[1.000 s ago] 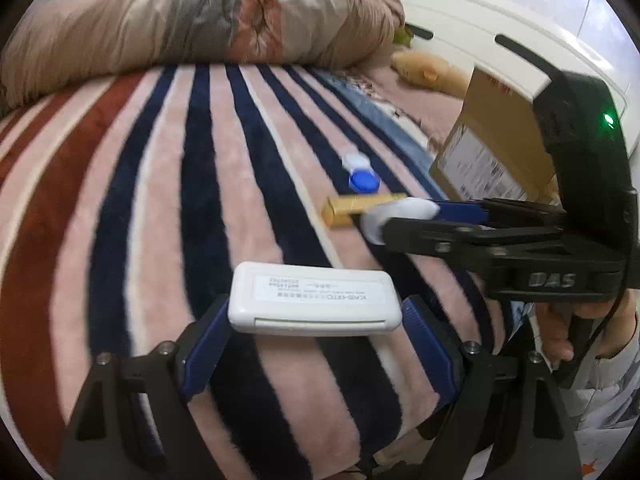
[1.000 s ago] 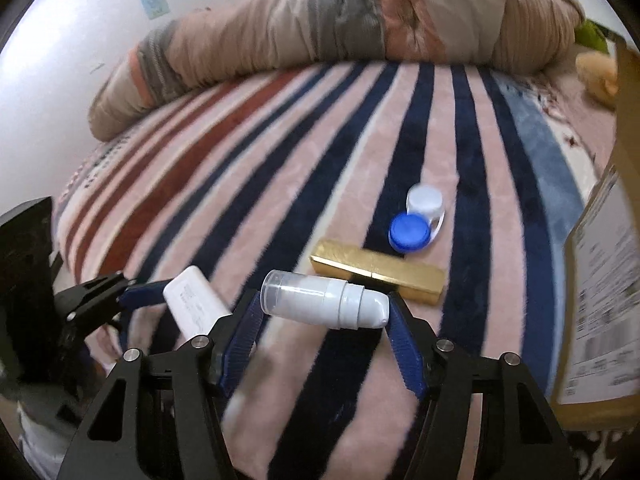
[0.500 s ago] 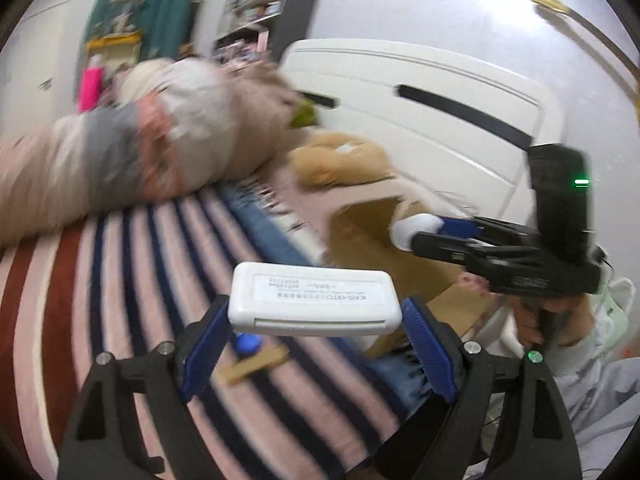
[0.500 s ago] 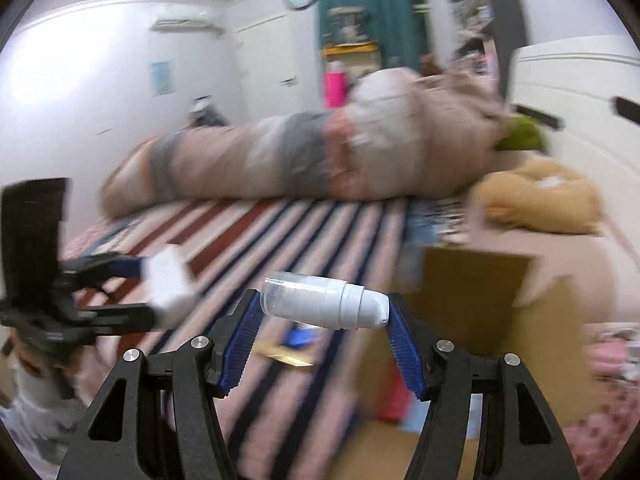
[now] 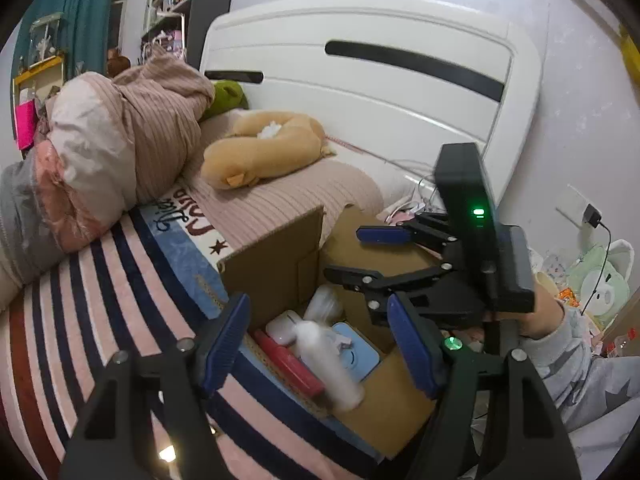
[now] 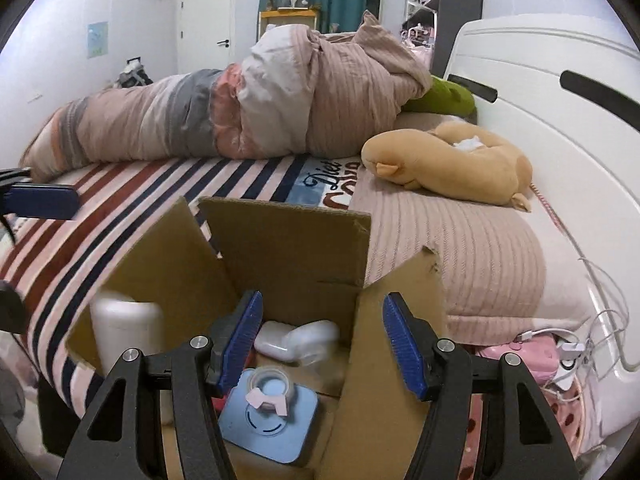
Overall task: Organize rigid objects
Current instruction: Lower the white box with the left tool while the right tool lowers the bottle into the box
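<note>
Both tools are hanging over the open cardboard box (image 6: 288, 248) at the bed's edge, and both are released: the left hand-held gripper (image 5: 320, 344) is showing its blue pads spread with nothing between them, and the right hand-held gripper (image 6: 322, 344) is the same.

The rigid objects are lying inside the box. In the lower centre of the right wrist view: a blue square case (image 6: 276, 428) with a roll of tape (image 6: 269, 384) on it, a white earbud-type case (image 6: 274, 338), and a white bottle (image 6: 126, 332) standing against the left wall. In the left wrist view a blurred white bottle (image 5: 326, 360) is appearing mid-box beside a red tube (image 5: 292, 364); I cannot tell whether it is falling or resting.

Judgement: the drop step is finishing. To do it well, both tools should be lifting straight up before swinging away, jaws kept wide, so no pad is catching a flap.

Obstacles: the raised flap (image 6: 384, 320) is standing just beside the right tool's right finger, lower right of centre. The two tools are near each other over one opening; the right one is filling the right half of the left wrist view. The rolled quilt (image 6: 240, 112), a tan plush toy (image 6: 452, 164) and the striped blanket (image 5: 80, 312) are well apart from the box mouth. Charging cables (image 6: 592, 328) are trailing at lower right.
</note>
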Available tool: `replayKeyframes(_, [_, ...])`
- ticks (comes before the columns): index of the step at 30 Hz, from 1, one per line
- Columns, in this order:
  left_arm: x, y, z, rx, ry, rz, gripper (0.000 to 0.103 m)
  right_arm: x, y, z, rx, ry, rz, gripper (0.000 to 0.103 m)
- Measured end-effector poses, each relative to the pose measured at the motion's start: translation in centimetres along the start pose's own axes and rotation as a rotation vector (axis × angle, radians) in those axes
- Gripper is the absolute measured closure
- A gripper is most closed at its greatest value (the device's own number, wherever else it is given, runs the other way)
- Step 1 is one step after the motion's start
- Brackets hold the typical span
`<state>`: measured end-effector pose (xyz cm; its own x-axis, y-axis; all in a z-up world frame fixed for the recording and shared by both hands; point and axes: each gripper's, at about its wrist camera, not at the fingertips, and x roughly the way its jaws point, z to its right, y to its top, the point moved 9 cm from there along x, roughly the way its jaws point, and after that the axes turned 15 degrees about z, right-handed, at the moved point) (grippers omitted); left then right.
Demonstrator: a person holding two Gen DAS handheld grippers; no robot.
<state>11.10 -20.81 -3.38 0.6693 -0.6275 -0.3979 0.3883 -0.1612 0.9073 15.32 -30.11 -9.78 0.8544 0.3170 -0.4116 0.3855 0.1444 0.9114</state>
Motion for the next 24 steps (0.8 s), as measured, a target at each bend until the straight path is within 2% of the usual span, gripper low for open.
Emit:
replayKeyframes(7, [2.1,-0.8,-0.4,-0.009,0.010,-0.040,0.035,0.1,-0.7,0.0,-0.004,0.040,0.000,0.044])
replayKeyframes(24, [-0.7,-0.3,-2.0,-0.034,0.042,0.000,0.034,-1.7,0.3,-1.8,-0.015,0.060,0.006,0.041])
